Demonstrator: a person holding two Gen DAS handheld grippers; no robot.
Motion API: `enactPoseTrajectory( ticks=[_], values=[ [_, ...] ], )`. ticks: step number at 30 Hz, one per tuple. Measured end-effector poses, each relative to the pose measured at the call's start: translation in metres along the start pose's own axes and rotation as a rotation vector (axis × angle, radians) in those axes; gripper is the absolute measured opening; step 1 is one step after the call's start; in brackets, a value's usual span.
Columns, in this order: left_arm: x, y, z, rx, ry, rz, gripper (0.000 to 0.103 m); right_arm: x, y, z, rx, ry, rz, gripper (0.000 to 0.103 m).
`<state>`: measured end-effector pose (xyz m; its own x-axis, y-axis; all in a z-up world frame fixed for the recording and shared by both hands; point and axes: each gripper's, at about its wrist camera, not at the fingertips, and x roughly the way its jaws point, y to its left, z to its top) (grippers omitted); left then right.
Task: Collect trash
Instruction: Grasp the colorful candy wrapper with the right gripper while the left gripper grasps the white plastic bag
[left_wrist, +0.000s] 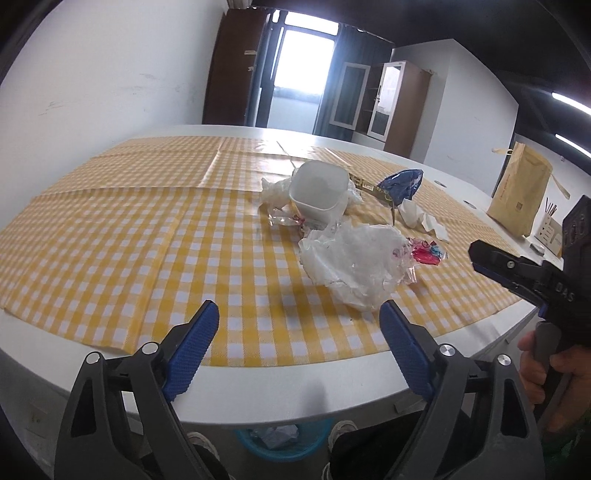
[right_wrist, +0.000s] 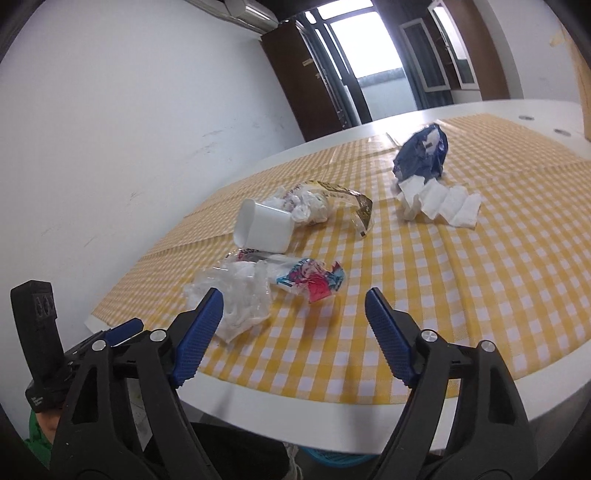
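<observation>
Your left gripper (left_wrist: 299, 317) hangs over the near edge of the table (left_wrist: 258, 387), jaws wide with nothing between them. Your right gripper (right_wrist: 293, 304) is also spread wide and empty, just short of the trash. Both point slightly down at the yellow checked cloth (left_wrist: 129, 240).

The trash lies in a loose cluster on the cloth. Nearest is a crumpled clear bag (right_wrist: 236, 295), with a red and blue wrapper (right_wrist: 314, 282) touching its far side. Behind them a white tub (right_wrist: 264, 230) lies on its side, with crumpled tissue (right_wrist: 306, 206) at its mouth. Further right sit a folded napkin (right_wrist: 439, 203) and a blue bag (right_wrist: 421, 153). A brown paper bag (left_wrist: 521, 188) stands off the cloth. A blue bin (left_wrist: 280, 439) sits under the table by your feet.
</observation>
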<state>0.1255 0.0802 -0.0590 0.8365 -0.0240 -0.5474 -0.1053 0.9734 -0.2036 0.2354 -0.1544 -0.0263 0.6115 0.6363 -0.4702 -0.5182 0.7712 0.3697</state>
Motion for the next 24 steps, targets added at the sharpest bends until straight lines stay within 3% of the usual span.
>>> enactPoseTrajectory(
  ticks=[3, 5, 13, 19, 21, 24],
  values=[
    [0.008, 0.002, 0.002, -0.012, 0.003, -0.011, 0.083, 0.008, -0.006, -0.002, 0.022, 0.007, 0.007, 0.064],
    [0.016, 0.0, 0.003, -0.005, 0.017, -0.023, 0.074, 0.011, -0.009, 0.0, 0.03, 0.002, 0.019, 0.063],
    [0.031, -0.004, 0.014, 0.011, 0.032, -0.034, 0.074, 0.029, -0.025, 0.002, 0.104, 0.02, 0.065, 0.052],
    [0.042, -0.008, 0.023, 0.036, 0.023, -0.043, 0.072, 0.042, -0.034, 0.003, 0.159, 0.032, 0.111, 0.051],
    [0.048, -0.009, 0.025, 0.029, 0.035, -0.05, 0.07, 0.047, -0.032, 0.002, 0.137, 0.044, 0.094, 0.042],
    [0.057, -0.008, 0.025, 0.008, 0.056, -0.062, 0.058, 0.054, -0.035, 0.0, 0.147, 0.057, 0.097, 0.032]
  ],
)
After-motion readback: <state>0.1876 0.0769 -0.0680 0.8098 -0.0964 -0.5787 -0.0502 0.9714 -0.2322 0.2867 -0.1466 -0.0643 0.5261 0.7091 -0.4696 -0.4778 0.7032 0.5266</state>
